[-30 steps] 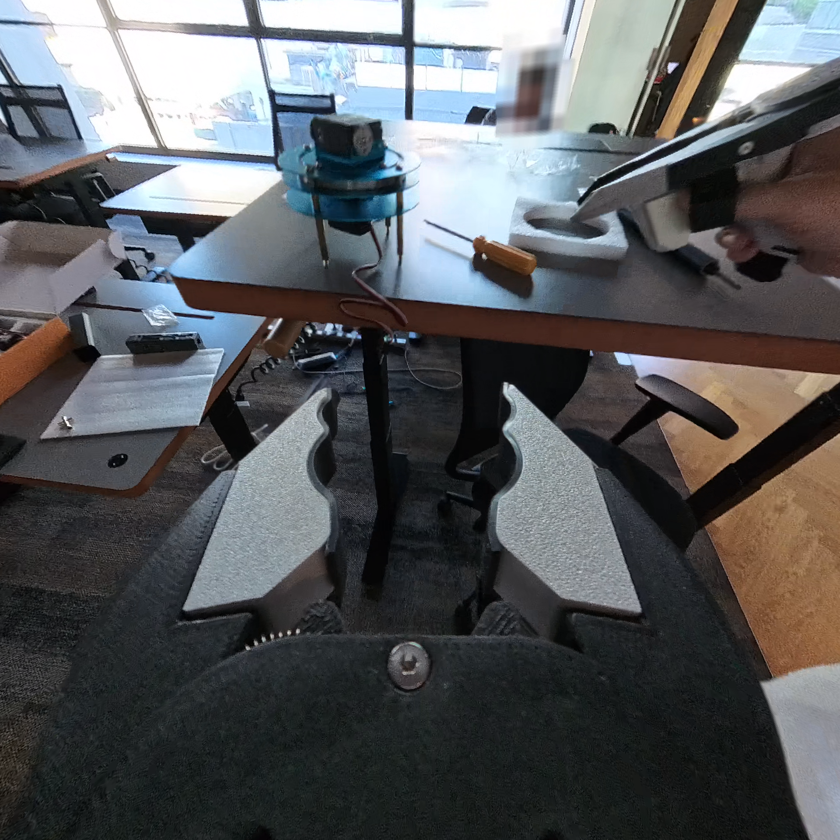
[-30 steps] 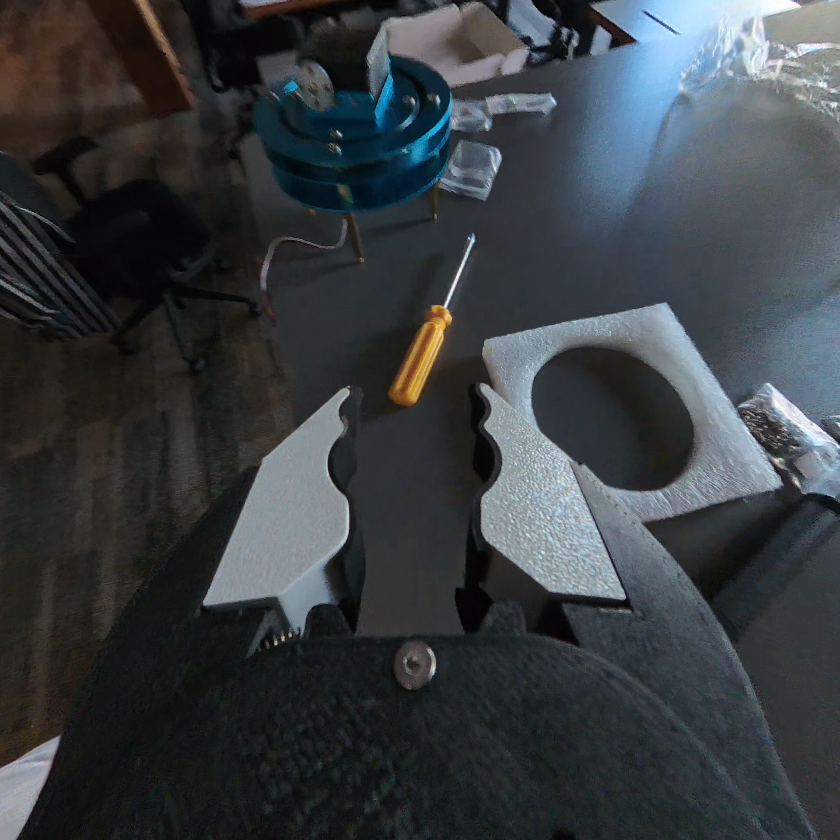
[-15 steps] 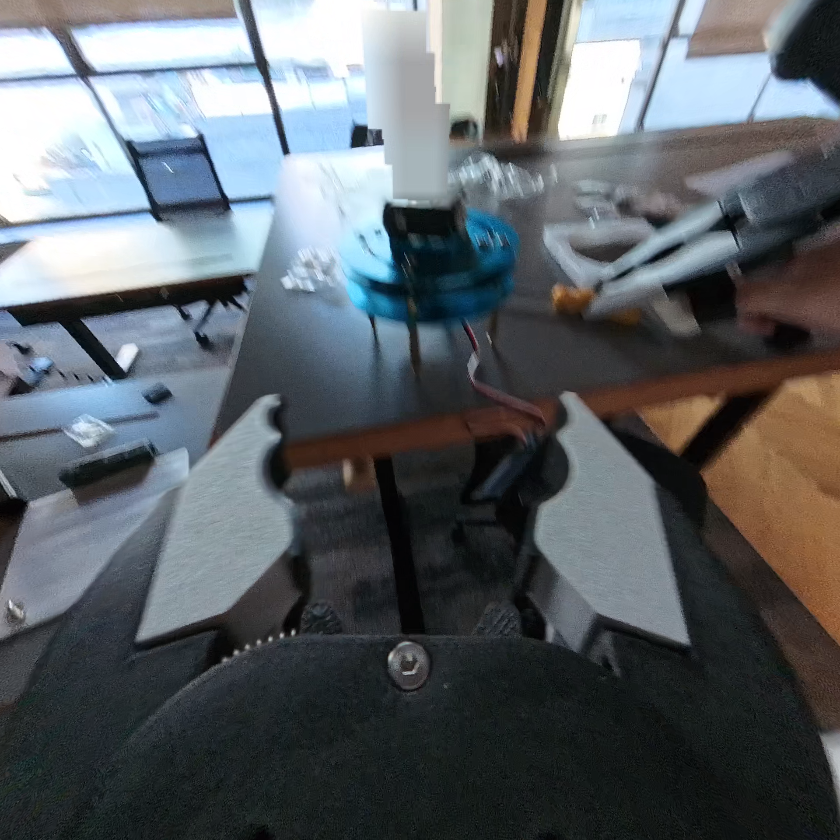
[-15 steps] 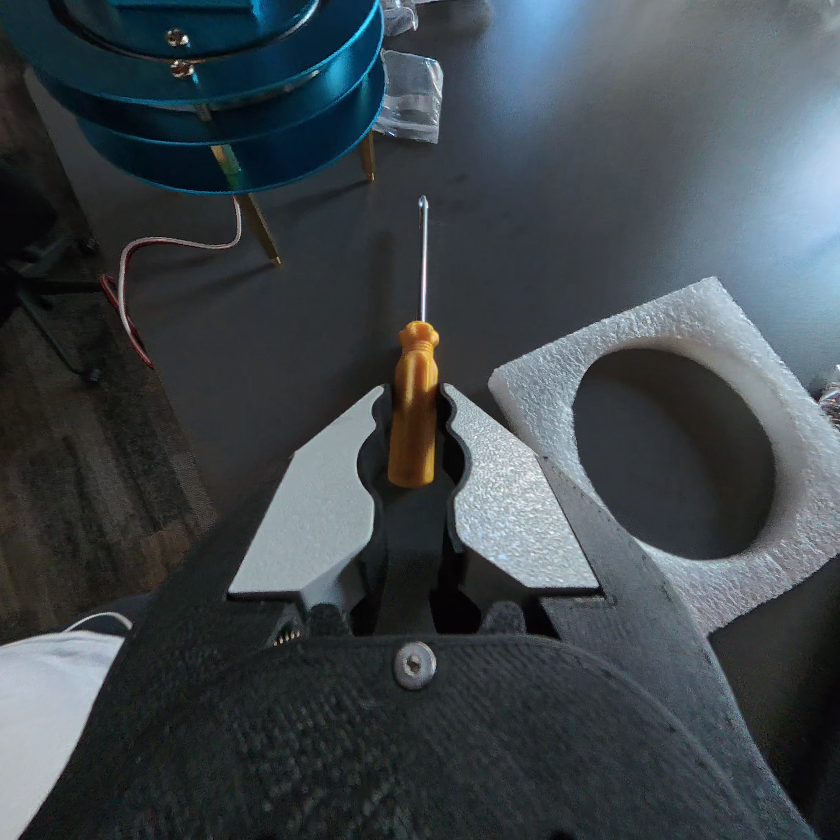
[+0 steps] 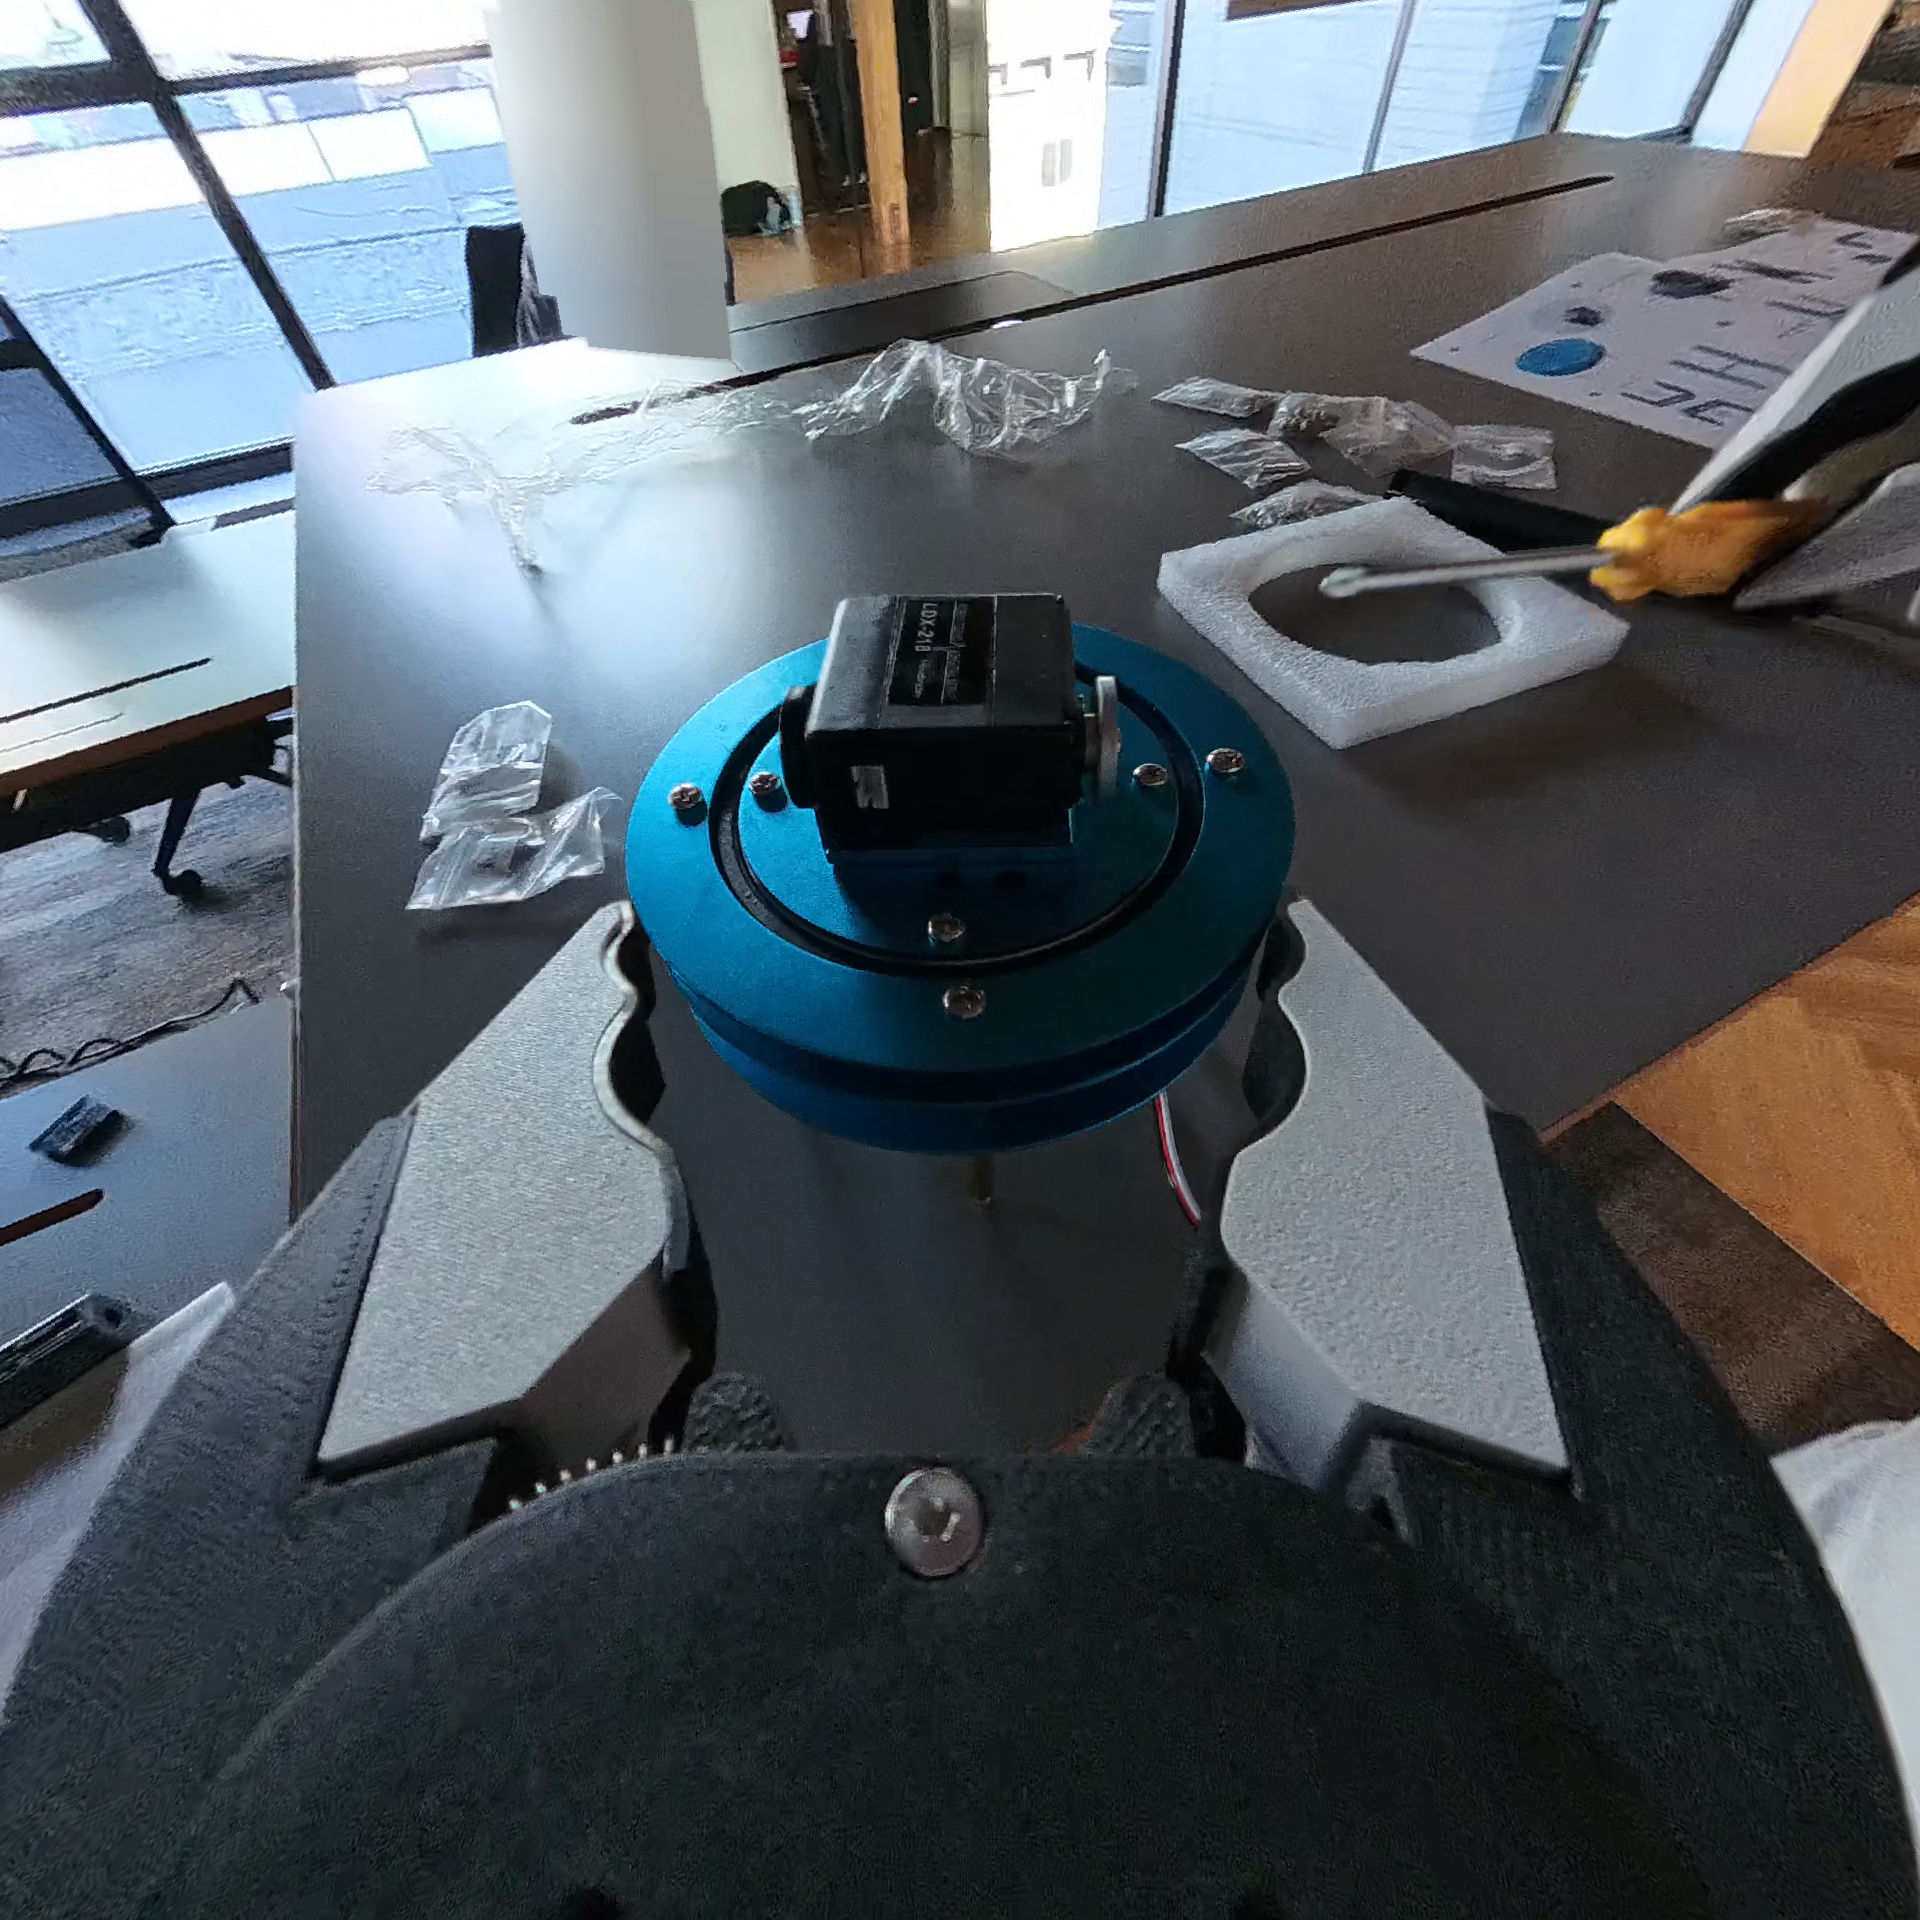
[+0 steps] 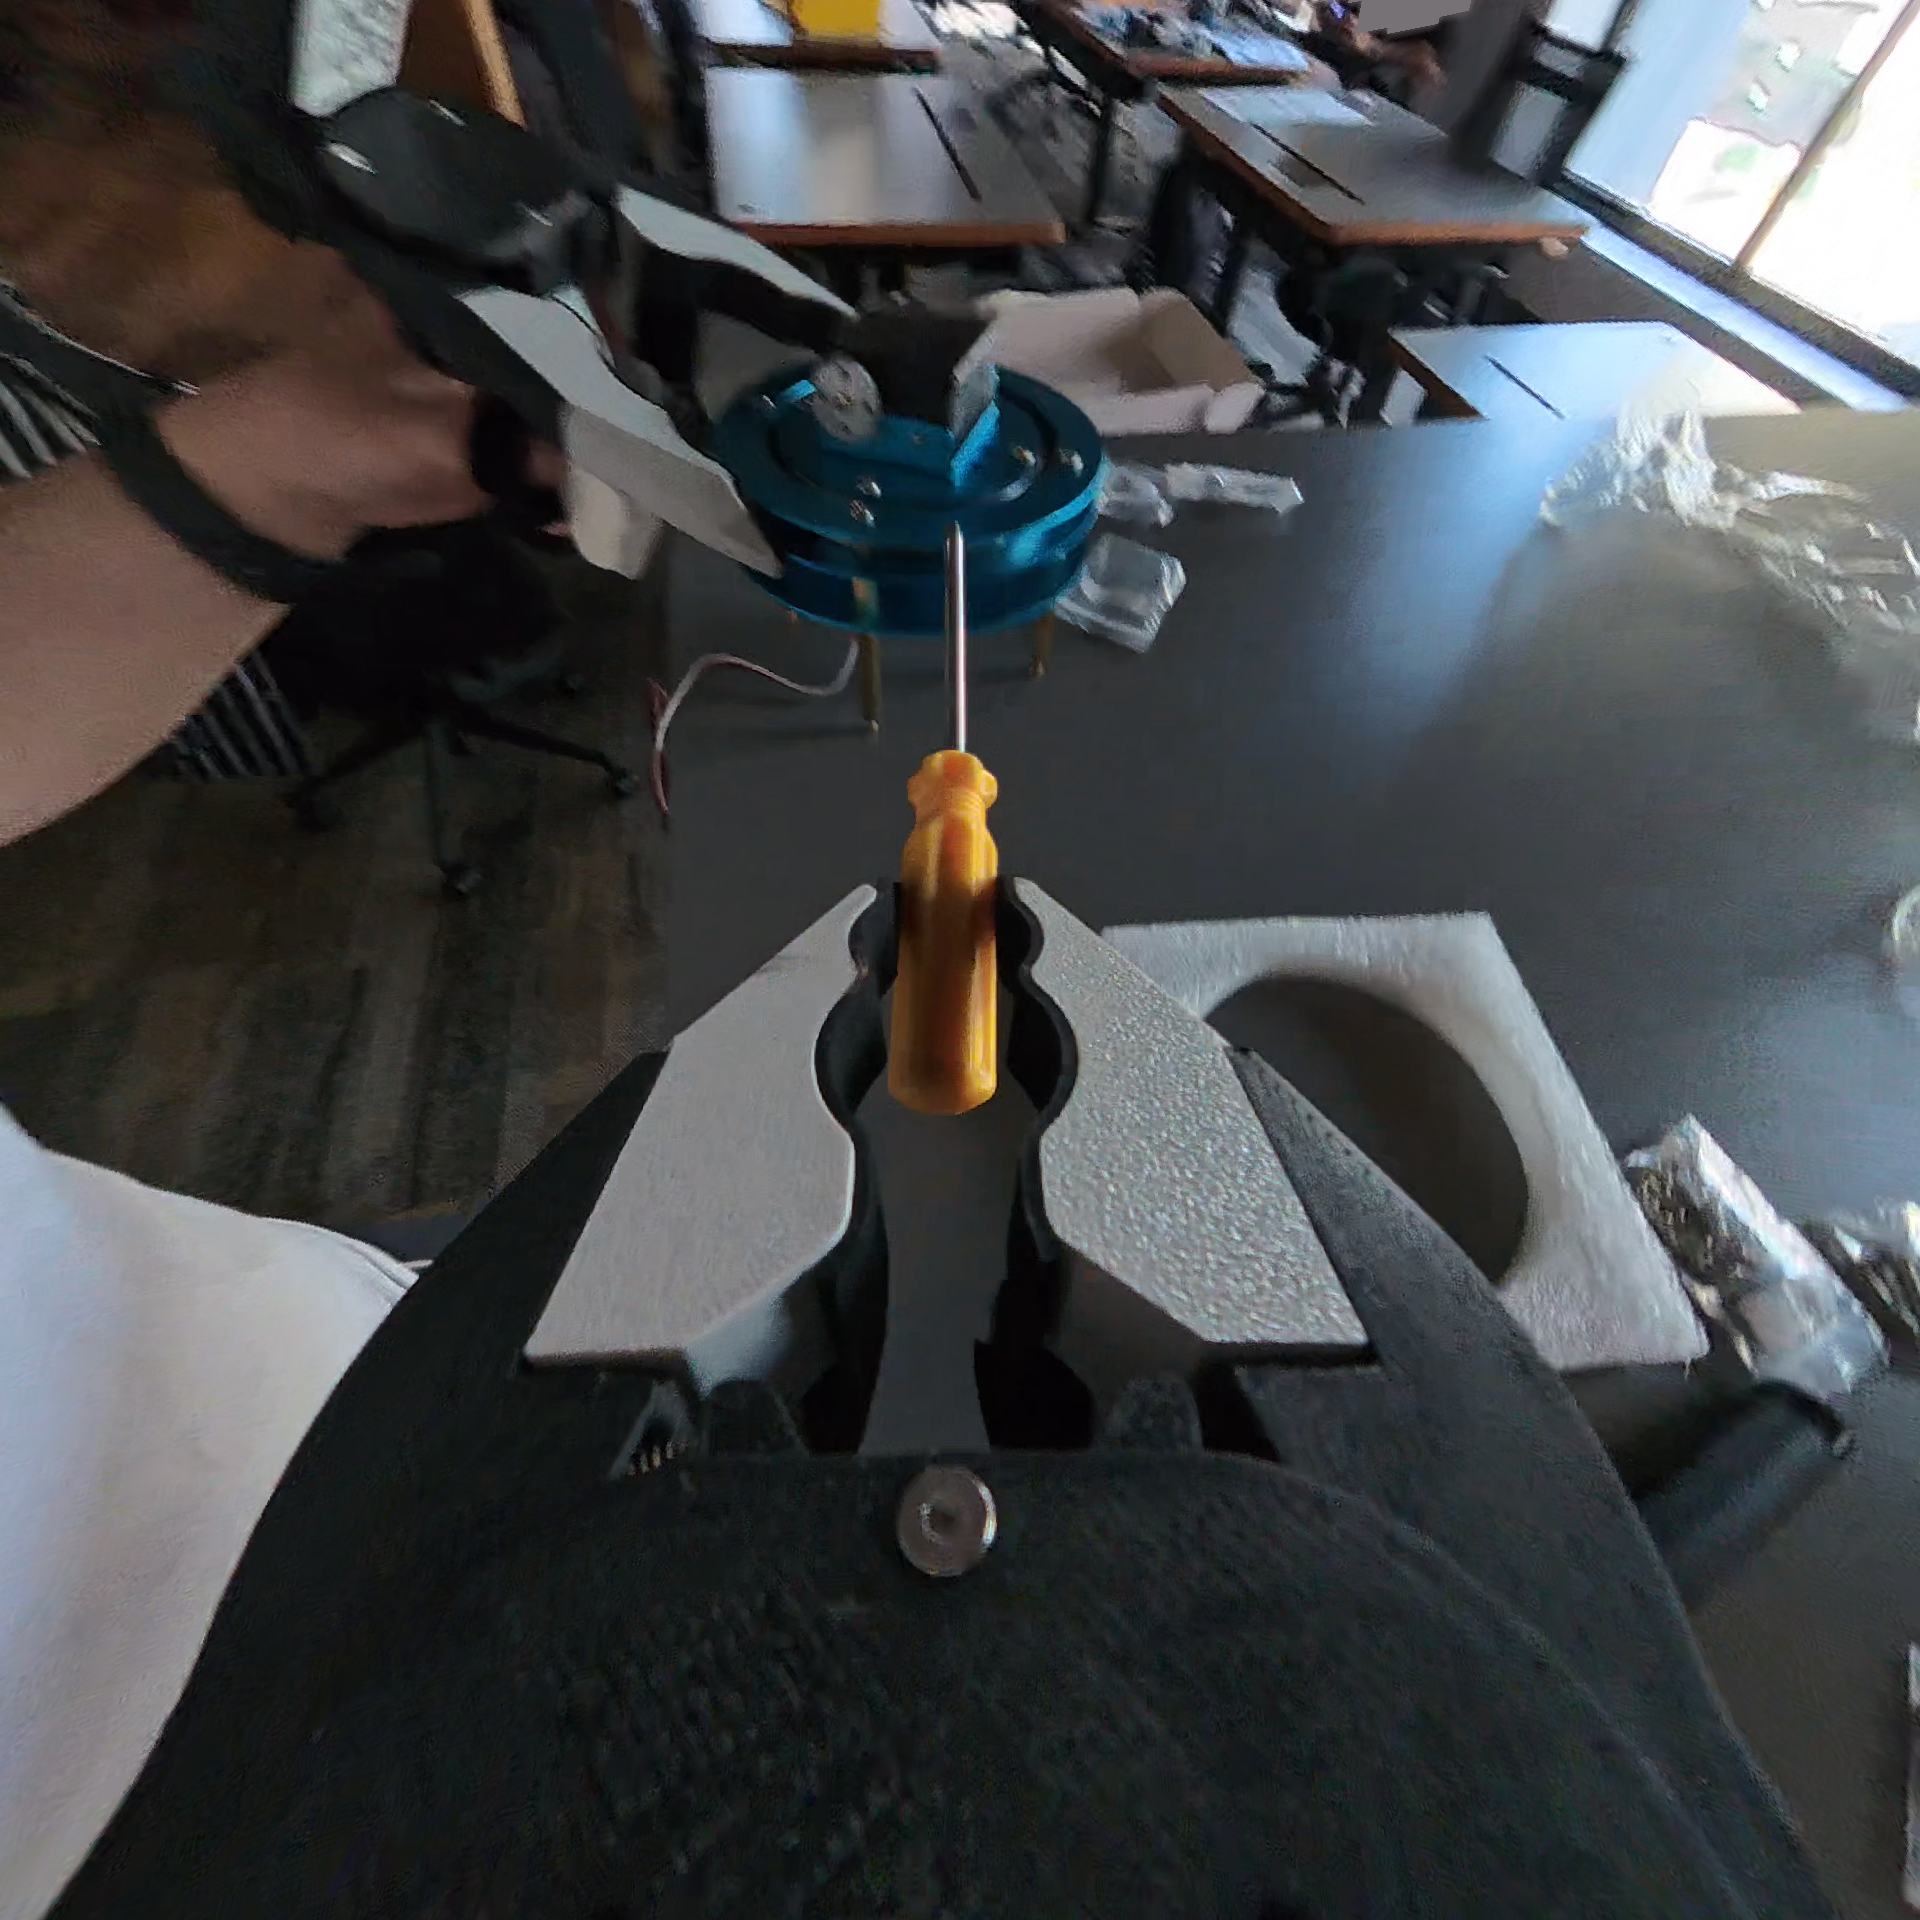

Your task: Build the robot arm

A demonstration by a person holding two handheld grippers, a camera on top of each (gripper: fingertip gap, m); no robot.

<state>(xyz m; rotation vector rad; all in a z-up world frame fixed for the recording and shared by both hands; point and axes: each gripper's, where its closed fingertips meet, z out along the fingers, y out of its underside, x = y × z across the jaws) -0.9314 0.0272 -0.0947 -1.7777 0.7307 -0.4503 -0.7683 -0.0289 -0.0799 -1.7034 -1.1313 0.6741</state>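
Dark matte table [image 5: 1455, 852] in an office with large windows and other desks. Clear plastic bags [image 5: 499, 810], a white foam square with a round hole [image 5: 1382, 613] and a printed sheet [image 5: 1662, 322] lie about.

Left gripper [image 5: 951, 935]: jaws apart, flanking the round blue metal base with a black labelled servo block [image 5: 961, 914]; contact unclear.

Right gripper [image 6: 945, 914]: clamped on the orange-handled screwdriver [image 6: 940, 966], held off the table, tip toward the base.

My left gripper [image 6: 727, 520] blurs in the right wrist view, hiding part of the blue turntable [image 6: 914, 520]; whether its fingers touch the disc, I cannot tell.
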